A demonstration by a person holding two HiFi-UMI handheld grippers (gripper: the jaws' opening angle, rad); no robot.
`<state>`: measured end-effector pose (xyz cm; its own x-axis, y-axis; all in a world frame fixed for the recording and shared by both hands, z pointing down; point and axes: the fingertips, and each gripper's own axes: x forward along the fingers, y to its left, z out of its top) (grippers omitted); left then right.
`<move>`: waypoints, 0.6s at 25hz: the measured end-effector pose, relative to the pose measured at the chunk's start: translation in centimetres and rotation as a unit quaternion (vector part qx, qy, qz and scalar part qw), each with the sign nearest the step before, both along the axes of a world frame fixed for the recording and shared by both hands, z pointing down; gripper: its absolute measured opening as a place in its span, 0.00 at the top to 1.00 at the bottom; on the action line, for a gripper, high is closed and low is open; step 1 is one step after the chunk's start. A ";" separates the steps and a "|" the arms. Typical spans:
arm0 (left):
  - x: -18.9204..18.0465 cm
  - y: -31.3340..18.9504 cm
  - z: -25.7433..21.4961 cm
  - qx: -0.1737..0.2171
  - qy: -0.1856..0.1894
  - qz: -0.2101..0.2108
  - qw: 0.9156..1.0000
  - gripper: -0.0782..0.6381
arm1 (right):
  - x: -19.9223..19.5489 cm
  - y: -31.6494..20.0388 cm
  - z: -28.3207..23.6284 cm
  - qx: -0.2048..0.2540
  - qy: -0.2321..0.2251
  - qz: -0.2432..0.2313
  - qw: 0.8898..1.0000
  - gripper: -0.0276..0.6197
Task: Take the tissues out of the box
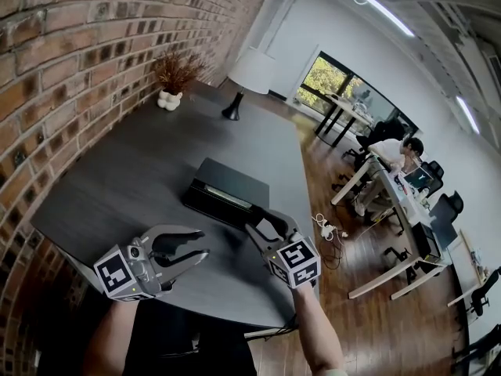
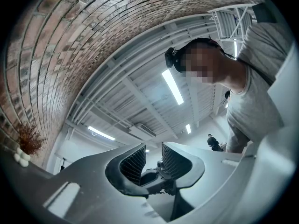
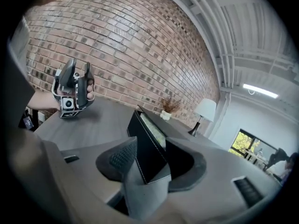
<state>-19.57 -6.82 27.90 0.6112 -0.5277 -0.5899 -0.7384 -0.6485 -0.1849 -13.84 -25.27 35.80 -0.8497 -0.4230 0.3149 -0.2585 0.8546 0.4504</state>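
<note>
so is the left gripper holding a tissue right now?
No, the left gripper is empty: its jaws stand almost together with nothing between them.

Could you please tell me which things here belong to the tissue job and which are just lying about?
Job:
tissue box, its corner clamped in the right gripper
tissues in its slot
left gripper, shut and empty

Lying about:
lamp
vase of dried twigs
</note>
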 end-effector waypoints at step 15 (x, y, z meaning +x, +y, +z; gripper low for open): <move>-0.4 -2.0 1.0 -0.051 -0.005 -0.003 0.999 0.75 | -0.9 -0.6 -2.6 0.103 -0.074 0.017 0.992 0.65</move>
